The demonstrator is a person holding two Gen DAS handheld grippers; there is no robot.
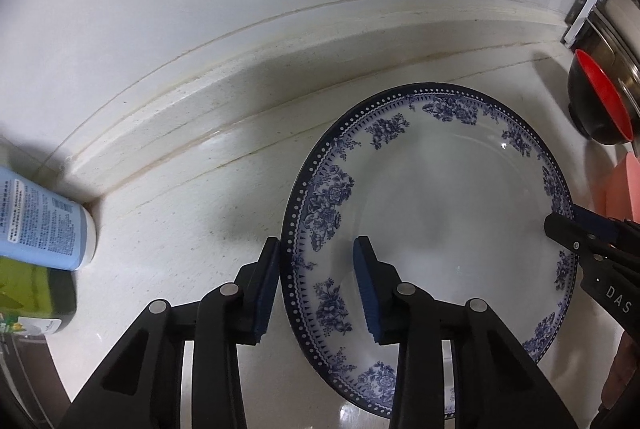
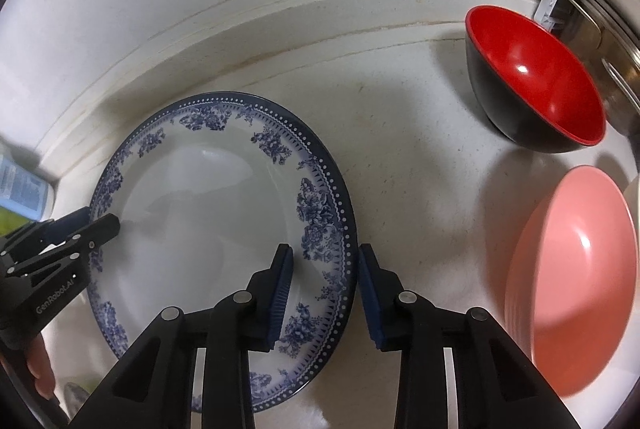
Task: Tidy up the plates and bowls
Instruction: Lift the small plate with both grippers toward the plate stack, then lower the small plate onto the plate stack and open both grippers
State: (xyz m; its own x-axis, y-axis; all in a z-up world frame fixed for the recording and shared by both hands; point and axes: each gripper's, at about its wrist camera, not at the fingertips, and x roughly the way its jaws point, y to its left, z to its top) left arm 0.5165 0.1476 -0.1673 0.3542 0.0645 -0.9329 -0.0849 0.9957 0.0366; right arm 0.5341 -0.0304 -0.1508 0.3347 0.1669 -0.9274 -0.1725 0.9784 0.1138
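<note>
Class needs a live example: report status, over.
Left gripper and right gripper open, jaws straddling opposite rims of plate. Plate on counter. Nothing in the way.

Left wrist view: looking down and forward from close above the white counter (image 1: 168, 221); facing the back wall; blue-patterned plate (image 1: 432, 197) filling 3 to 6 o'clock
Right wrist view: looking down likewise, close; plate (image 2: 208, 197) sitting at 8 o'clock
Shared: both are taking in the plate, the red bowl (image 2: 536, 77) and the counter's back edge
</note>
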